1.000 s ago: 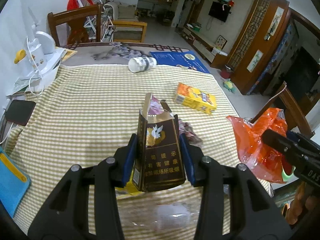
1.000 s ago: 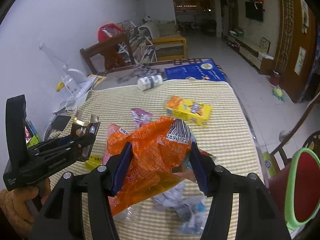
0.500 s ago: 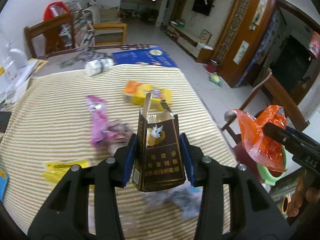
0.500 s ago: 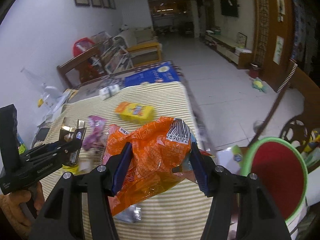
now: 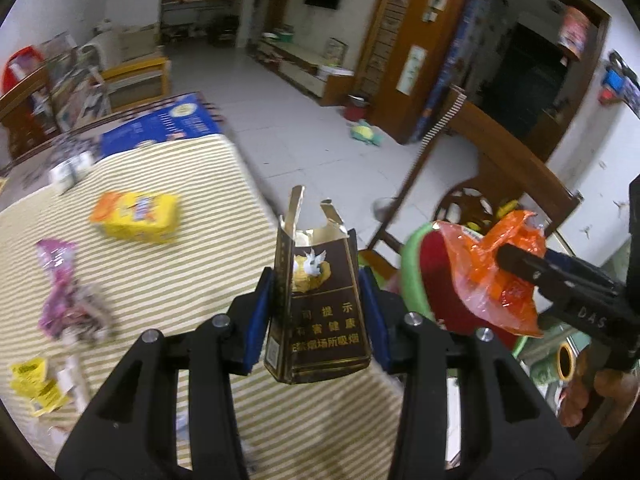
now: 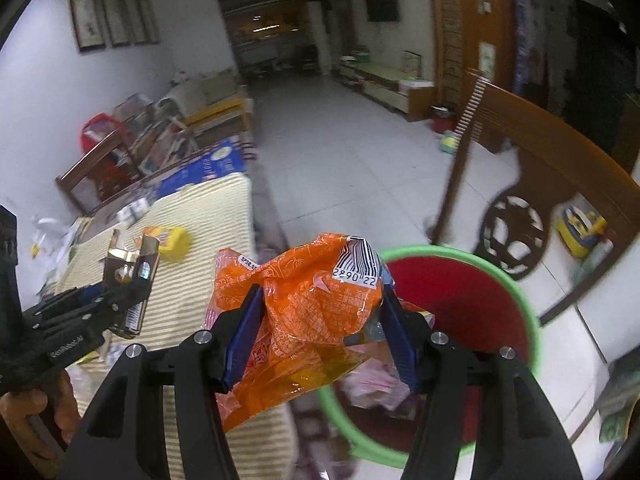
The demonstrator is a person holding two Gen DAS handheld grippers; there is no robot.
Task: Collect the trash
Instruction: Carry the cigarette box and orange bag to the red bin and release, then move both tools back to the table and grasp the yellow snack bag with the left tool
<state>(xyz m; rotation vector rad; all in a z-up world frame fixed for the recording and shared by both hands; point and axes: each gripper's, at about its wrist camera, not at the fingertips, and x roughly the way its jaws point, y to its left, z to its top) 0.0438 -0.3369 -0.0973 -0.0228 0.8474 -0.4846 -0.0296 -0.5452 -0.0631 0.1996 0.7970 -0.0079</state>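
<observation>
My left gripper (image 5: 318,316) is shut on a torn brown cigarette pack (image 5: 320,312), held over the right edge of the striped table (image 5: 160,280). It also shows in the right wrist view (image 6: 128,280). My right gripper (image 6: 320,320) is shut on a crumpled orange plastic wrapper (image 6: 312,312), held over the near rim of a red bin with a green rim (image 6: 460,300). The wrapper (image 5: 492,276) and the bin (image 5: 416,272) also show in the left wrist view.
On the table lie a yellow box (image 5: 136,216), a purple wrapper (image 5: 64,292), yellow paper scraps (image 5: 36,380) and a white bottle (image 5: 68,172). A wooden chair (image 6: 532,184) stands behind the bin. Some trash lies in the bin (image 6: 380,384).
Both grippers have swung right with their loads, from over the table's middle to its right edge. The bin has come into view under the right gripper.
</observation>
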